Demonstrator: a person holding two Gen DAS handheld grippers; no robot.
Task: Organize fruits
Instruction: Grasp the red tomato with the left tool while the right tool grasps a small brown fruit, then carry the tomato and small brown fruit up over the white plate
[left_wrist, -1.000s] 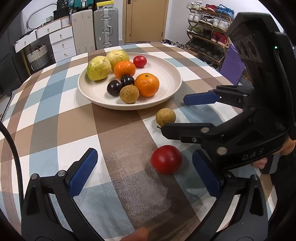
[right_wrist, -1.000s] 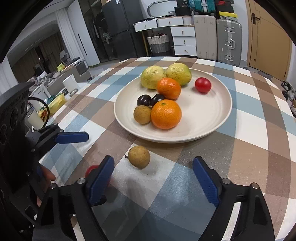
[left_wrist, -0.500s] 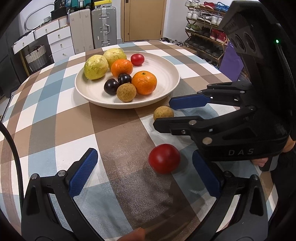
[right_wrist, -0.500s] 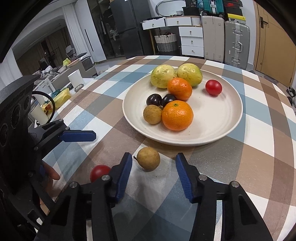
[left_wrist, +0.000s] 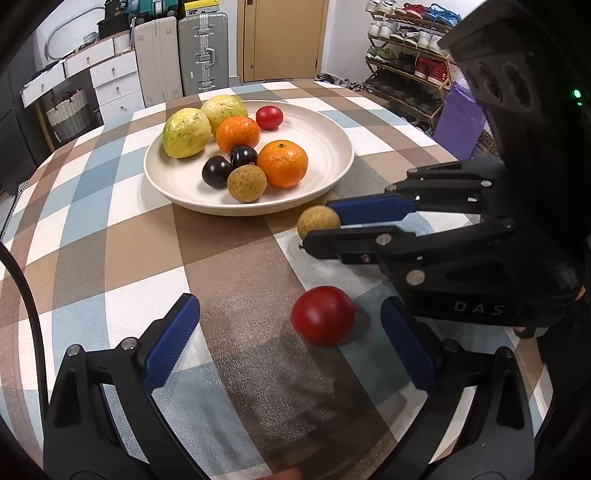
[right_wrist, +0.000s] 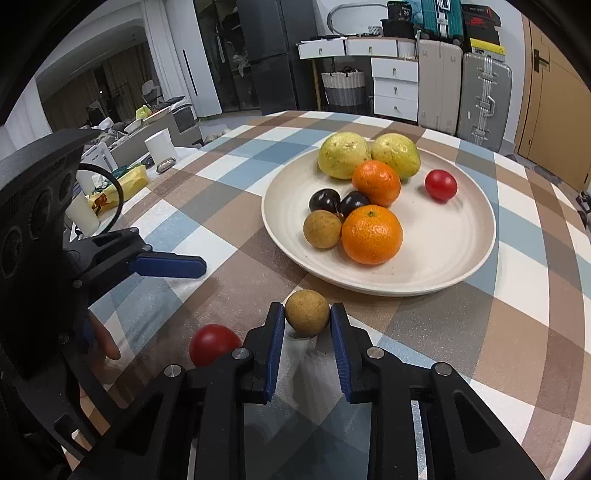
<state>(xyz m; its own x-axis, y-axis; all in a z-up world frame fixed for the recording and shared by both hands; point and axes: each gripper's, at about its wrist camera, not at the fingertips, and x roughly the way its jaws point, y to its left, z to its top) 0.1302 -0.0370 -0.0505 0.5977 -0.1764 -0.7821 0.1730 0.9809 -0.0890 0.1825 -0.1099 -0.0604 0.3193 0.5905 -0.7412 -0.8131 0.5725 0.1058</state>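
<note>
Checked cloth in brown, blue and white covers the round table (left_wrist: 110, 229). Going left to right in the left wrist view, the left gripper (left_wrist: 291, 345) stands wide, a red tomato (left_wrist: 322, 315) lying on the cloth between its fingers, nearer the right one. Beyond sits a cream plate (left_wrist: 332, 147) with fruit. Just beside its near rim, the right gripper (right_wrist: 307, 334) has its blue pads pressed against a small brown fruit (right_wrist: 307, 312) on the cloth.

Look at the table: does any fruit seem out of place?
Yes. Two fruits lie off the plate: a brown longan between the right gripper fingers, and a red tomato on the cloth near the open left gripper.
</note>
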